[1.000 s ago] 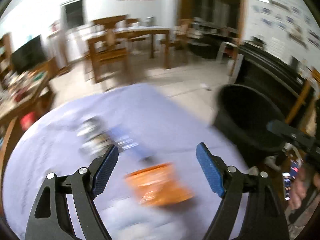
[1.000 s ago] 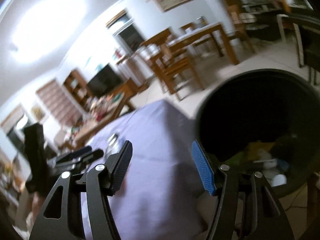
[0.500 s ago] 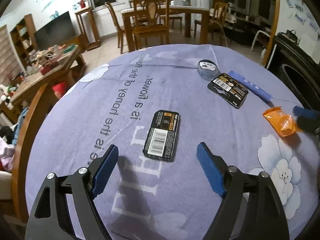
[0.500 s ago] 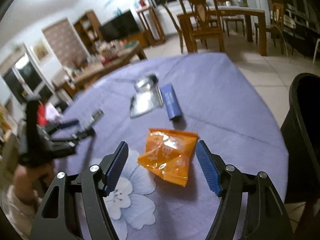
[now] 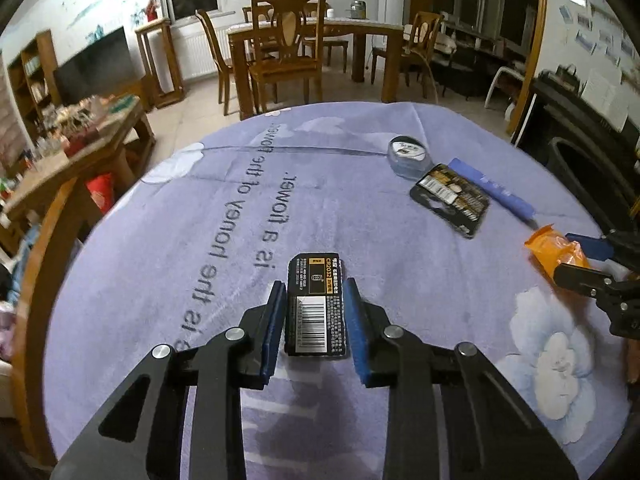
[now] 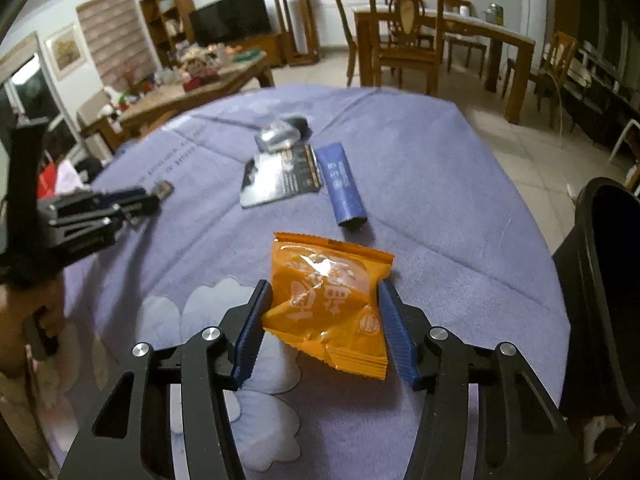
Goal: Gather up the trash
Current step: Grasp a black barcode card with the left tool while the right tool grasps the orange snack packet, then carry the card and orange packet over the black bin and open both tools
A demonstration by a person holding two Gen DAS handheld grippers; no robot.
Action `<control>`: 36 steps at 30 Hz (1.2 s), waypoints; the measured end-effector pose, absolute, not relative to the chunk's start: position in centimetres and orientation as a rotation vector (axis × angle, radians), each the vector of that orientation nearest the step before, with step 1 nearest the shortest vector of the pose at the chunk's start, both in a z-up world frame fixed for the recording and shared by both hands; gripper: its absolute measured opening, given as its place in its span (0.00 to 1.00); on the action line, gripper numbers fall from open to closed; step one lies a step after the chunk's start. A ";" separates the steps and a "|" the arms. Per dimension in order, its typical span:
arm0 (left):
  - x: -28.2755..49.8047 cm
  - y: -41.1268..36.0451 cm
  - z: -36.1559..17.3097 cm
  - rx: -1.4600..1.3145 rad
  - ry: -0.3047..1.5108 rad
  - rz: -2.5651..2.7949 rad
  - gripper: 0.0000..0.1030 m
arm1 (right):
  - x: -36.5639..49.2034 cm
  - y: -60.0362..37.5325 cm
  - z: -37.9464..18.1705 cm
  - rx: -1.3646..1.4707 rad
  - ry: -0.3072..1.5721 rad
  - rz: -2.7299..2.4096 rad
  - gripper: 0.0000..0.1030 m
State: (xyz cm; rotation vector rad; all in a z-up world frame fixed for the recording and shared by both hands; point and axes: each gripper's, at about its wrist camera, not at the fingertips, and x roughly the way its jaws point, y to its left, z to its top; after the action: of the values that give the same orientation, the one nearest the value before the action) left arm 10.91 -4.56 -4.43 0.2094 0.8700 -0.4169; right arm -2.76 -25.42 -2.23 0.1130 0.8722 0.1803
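My left gripper point(image 5: 315, 318) is shut on a black battery card point(image 5: 316, 304) that lies flat on the purple tablecloth point(image 5: 200, 220); both blue pads touch its long sides. My right gripper point(image 6: 323, 320) has its pads against both sides of an orange snack packet point(image 6: 328, 300) resting on the cloth. The packet point(image 5: 554, 250) and right gripper also show at the right edge of the left wrist view. The left gripper shows in the right wrist view point(image 6: 156, 196).
A second black card point(image 5: 450, 198), a blue tube point(image 5: 492, 190) and a small round tin point(image 5: 408, 152) lie at the far right of the table. A black trash bin point(image 6: 604, 280) stands off the table's right edge. Wooden chairs and tables stand beyond.
Both grippers moved forward and closed: the left around the battery card, the right around the orange packet. A second ago both were open near the bin.
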 end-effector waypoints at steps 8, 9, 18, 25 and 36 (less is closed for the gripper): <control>8.0 -7.2 -0.9 0.178 0.763 -0.511 0.28 | -6.8 -31.0 1.2 0.304 0.636 0.240 0.53; 7.7 -7.9 -0.4 0.180 0.747 -0.529 0.28 | -7.5 -32.2 1.7 0.333 0.597 0.225 0.53; 4.4 -17.2 2.8 0.212 0.633 -0.699 0.28 | -12.2 -41.5 4.3 0.484 0.392 0.083 0.53; 3.0 -24.7 3.5 0.203 0.597 -0.834 0.28 | -15.4 -49.0 4.1 0.550 0.331 -0.030 0.53; 1.1 -34.3 1.6 0.234 0.616 -0.970 0.28 | -19.6 -58.1 0.9 0.663 0.274 -0.150 0.53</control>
State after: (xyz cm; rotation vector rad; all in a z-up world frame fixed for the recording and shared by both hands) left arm 1.07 -34.26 1.58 0.2336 0.6158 -0.9700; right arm -19.62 -58.13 0.93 0.6628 0.2745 -0.1505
